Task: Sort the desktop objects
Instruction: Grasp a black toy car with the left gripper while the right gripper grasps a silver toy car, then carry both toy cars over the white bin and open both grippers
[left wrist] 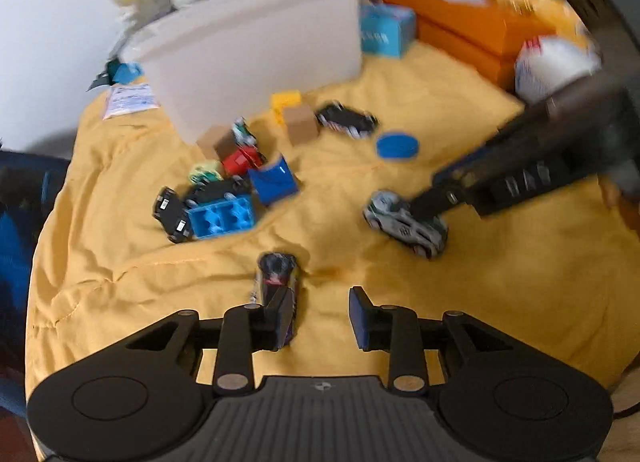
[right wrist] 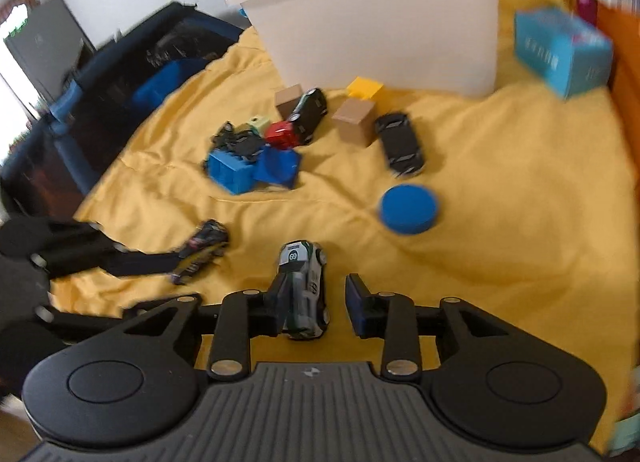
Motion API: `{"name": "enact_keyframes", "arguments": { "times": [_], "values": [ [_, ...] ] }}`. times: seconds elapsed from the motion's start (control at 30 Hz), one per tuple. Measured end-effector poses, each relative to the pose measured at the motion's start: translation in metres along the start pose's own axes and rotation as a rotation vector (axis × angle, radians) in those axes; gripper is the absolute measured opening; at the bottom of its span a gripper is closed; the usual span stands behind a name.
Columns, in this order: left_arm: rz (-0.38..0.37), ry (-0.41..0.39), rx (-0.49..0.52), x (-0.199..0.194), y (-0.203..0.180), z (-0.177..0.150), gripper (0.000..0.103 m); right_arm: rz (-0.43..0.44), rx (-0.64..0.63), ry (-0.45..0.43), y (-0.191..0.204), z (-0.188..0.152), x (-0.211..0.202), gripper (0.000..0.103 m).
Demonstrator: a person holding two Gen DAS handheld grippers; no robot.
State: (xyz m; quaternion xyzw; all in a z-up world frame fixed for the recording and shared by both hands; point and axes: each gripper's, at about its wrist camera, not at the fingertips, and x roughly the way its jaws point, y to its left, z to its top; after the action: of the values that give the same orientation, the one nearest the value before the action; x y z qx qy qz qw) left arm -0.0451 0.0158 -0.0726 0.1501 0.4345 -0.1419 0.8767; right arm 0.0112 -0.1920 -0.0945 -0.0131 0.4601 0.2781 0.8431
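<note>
A dark toy car (left wrist: 276,272) lies on the yellow cloth (left wrist: 120,254) against the outside tip of my left gripper's (left wrist: 320,314) left finger; the jaws stand open with only cloth between them. A silver toy car (right wrist: 306,286) with a number on its roof lies between the open jaws of my right gripper (right wrist: 317,298), against the left finger and apart from the right pad. The left wrist view shows the right gripper (left wrist: 434,201) reaching in from the right onto the silver car (left wrist: 404,221). The dark car (right wrist: 200,248) shows at left in the right wrist view.
A white plastic bin (right wrist: 380,21) stands at the back. In front of it lie a blue brick (left wrist: 222,217), brown cubes (left wrist: 300,123), a yellow block (left wrist: 286,99), more toy cars (left wrist: 347,120) and a blue disc (left wrist: 397,145). Orange boxes (left wrist: 472,29) and a blue carton (left wrist: 386,31) sit back right.
</note>
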Motion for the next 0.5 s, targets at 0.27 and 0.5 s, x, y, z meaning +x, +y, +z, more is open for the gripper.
{"name": "enact_keyframes", "arguments": {
  "times": [0.27, 0.5],
  "values": [
    [-0.039, -0.014, -0.094, 0.012, 0.034, -0.003, 0.04, -0.123, -0.076, 0.022, 0.033, 0.008, 0.015, 0.041],
    [-0.104, 0.046, -0.177, 0.038, 0.048, -0.015, 0.034, -0.203, -0.138, 0.081, 0.044, -0.003, 0.037, 0.035]
  ]
}}
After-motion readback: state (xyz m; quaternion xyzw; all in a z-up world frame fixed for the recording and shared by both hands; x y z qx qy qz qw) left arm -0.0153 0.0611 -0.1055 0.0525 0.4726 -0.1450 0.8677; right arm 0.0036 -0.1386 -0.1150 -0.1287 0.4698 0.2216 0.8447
